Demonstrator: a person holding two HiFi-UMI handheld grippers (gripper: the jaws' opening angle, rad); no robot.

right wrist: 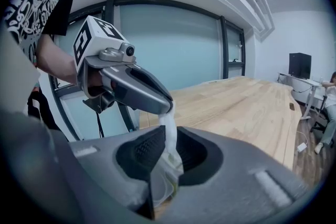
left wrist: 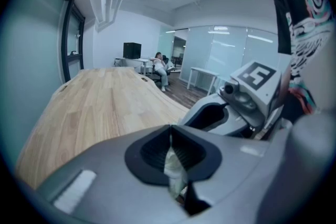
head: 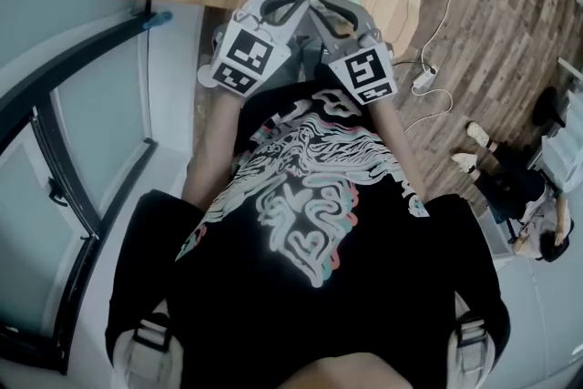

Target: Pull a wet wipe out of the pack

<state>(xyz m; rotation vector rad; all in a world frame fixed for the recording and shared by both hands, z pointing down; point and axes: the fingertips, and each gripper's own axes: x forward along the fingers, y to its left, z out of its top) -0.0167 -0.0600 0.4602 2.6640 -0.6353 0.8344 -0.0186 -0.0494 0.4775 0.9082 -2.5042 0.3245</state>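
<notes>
pinch first: the left gripper has its jaws pressed together on the bunched end of the wet wipe. the right gripper is just beside it and a little lower, clamped narrow on the pack at the near edge of the wooden table. i can't tell whether the pack rests on the wood. between the two grippers the wipe runs as a short strip, its long axis rising from the pack up to the left gripper's tips. so the left hand is the one on the wipe. i'd guess the pull should follow that line, up and away, while the right gripper keeps the pack back.
</notes>
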